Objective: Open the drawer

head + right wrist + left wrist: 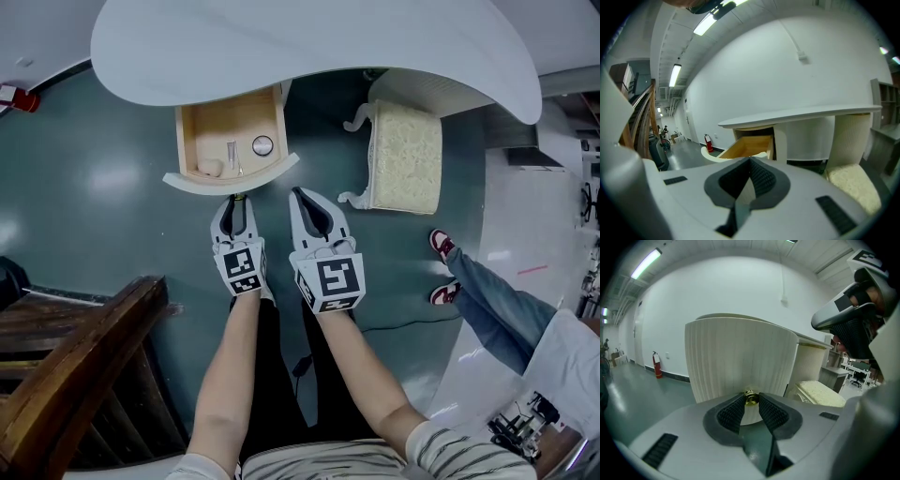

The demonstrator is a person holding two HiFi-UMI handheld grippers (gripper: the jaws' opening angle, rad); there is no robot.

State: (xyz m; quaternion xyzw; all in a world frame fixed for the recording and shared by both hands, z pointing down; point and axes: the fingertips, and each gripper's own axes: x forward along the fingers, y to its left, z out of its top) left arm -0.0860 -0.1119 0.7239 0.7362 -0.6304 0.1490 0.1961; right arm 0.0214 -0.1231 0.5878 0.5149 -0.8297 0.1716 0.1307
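The wooden drawer (pixel 230 127) stands pulled out from under the white desk top (pixel 309 47). Its curved white ribbed front (pixel 740 357) faces me. My left gripper (pixel 236 199) is at the middle of that front, and in the left gripper view its pads are shut on the small brass knob (pixel 750 398). My right gripper (pixel 300 195) hovers just right of the drawer front, jaws shut with nothing in them. From the right gripper view (pixel 751 161) the open drawer (pixel 747 145) lies ahead to the left.
Inside the drawer lie a round white object (pixel 262 145), a small clear item (pixel 232 155) and a beige lump (pixel 211 167). A cushioned stool (pixel 405 157) stands right of the drawer. A wooden stair rail (pixel 75 375) is at lower left. A person's legs (pixel 445 246) stand at right.
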